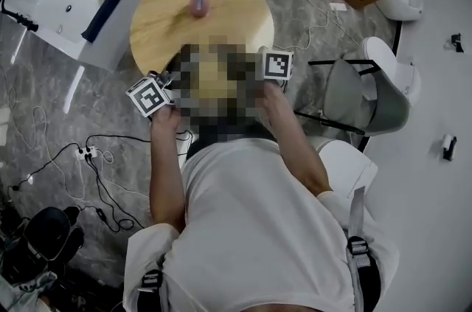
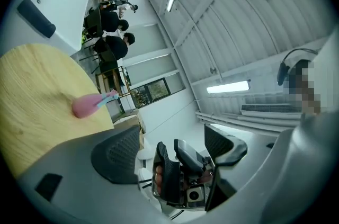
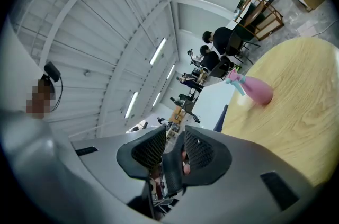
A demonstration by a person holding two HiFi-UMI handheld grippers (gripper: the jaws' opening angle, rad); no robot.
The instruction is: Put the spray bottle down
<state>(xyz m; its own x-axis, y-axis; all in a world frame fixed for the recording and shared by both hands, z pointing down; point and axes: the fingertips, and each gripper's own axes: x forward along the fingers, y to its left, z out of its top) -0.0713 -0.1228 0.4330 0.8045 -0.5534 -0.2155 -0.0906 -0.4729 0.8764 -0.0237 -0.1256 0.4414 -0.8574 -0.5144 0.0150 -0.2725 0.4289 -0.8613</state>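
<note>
Head view: bottle point(image 1: 199, 2) upright on table point(image 1: 243, 15), far side; I can't read the jaws there. Left gripper point(image 2: 170, 148) view: jaws wide, nothing between. Right gripper point(image 3: 175, 150) view: jaws narrow, nothing gripped

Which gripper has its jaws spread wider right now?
The left gripper: its jaws stand far apart and empty, while the right gripper has only a narrow gap between its jaws.

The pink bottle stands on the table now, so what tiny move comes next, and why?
Probably just lower both hand-held grippers to rest: the spray bottle stands upright on the round table, untouched, and the left hand-held gripper and right hand-held gripper have jaws apart, holding nothing.
</note>
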